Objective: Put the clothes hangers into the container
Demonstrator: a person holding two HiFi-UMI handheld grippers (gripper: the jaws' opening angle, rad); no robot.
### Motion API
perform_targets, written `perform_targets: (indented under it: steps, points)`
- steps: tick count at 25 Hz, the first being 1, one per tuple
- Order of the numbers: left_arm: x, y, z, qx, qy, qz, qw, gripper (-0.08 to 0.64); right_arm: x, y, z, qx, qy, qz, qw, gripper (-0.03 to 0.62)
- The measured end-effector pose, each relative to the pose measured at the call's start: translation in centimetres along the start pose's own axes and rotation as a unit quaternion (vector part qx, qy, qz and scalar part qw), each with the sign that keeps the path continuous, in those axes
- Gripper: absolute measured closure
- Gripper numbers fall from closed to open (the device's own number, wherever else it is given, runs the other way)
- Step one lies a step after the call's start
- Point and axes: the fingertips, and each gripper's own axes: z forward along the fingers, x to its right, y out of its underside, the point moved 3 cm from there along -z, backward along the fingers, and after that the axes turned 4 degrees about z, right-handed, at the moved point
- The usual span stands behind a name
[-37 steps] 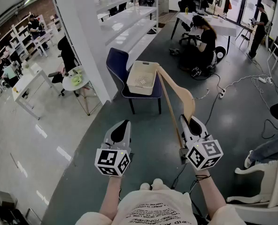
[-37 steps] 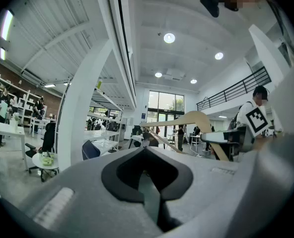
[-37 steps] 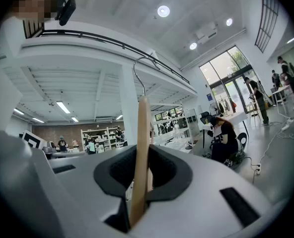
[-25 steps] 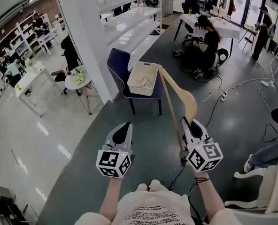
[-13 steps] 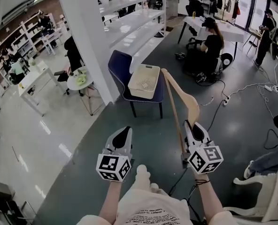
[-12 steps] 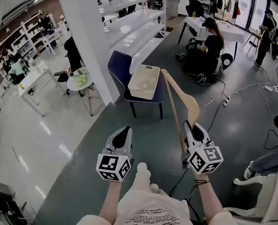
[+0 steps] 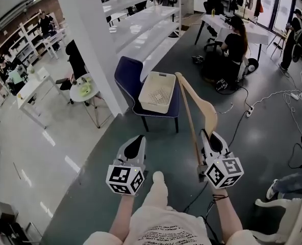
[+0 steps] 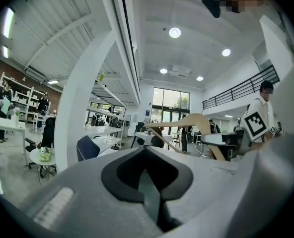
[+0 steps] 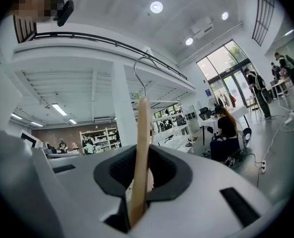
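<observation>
Left gripper, jaws closed together with nothing between them, hangs idle at the person's left, low over the grey floor. Ahead, well apart from both grippers, a cream perforated basket sits on the seat of a blue chair, mouth open upward and apparently empty. To its right in the head view, a wooden clothes hanger reaches forward from the right gripper, whose jaws are nipped narrowly on the wood near one end.

The hanger's long axis runs away from the person and upward. Its free end points toward the basket and shows just beside the basket's right rim in the head view, though the hanger is held in the air well short of the chair. The straight bar lies on the left; the curved shoulder bows out to the right. In the right gripper view the wood stands edge-on between the pads, with the wire hook rising above it.

Carrying looks to be the step in hand. Doing it well would call for a firm pinch, so the long lever does not swing. The free end should come over the open mouth first, then the hanger should be lowered along the basket's longer side before it is let go. The hanger looks long for the basket, so it may lean on the rim rather than lie flat.
</observation>
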Motion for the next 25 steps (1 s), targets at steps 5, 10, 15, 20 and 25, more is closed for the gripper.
perform_targets:
  steps: [5,10,15,20,25]
  points:
    - [-4.6,0.4,6.2,-0.010,0.005,-0.011,0.9999,0.537,2.2,1.1,6.8,-0.018,0.012,0.015,1.000,0.540]
    - [-9.5,0.5,12.2,-0.020,0.008,-0.020,0.9996,0.537,4.4,1.3,13.8,-0.033,0.030,0.027,0.999,0.540]
    - [-13.0,0.6,16.5,-0.020,0.018,-0.030,0.9992,0.537,5.6,1.6,19.0,-0.038,0.044,0.033,0.998,0.540]
    - [-15.4,0.9,19.7,-0.023,0.017,-0.034,0.9990,0.537,6.0,1.8,23.3,-0.045,0.038,0.038,0.998,0.540]
    - [-16.9,1.7,23.0,-0.029,0.016,-0.053,0.9981,0.537,7.5,2.2,27.2,-0.055,0.035,0.049,0.997,0.540]
